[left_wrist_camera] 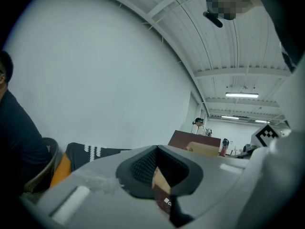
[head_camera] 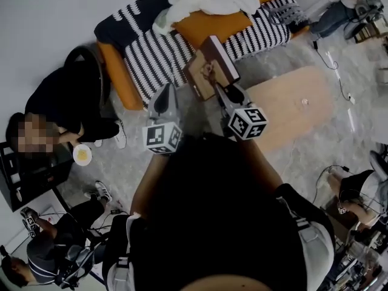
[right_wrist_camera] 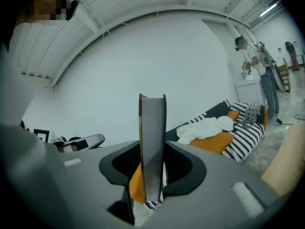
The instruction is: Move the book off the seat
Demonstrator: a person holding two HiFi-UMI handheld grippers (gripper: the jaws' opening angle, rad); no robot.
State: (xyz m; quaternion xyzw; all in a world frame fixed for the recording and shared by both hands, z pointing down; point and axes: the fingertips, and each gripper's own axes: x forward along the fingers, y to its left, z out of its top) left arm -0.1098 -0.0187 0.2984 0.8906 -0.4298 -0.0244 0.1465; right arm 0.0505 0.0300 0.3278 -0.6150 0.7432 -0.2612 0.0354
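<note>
Your forearms extend forward, side by side. Your right gripper (head_camera: pixel 217 85) has its jaws clamped on an upright book (right_wrist_camera: pixel 152 142). Your left gripper (head_camera: pixel 167 90) has its jaws apart. Whether its pads grip anything cannot be confirmed.

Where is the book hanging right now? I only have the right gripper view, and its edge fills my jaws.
Observer: In the head view the book is up in the air in the right gripper, at the front edge of the striped sofa and partly over the grey rug.
Operator: Is there anywhere close to put it down?
Observer: Yes. A light wooden table stands on the rug on the right gripper's side. Its top looks bare apart from one small object.
</note>
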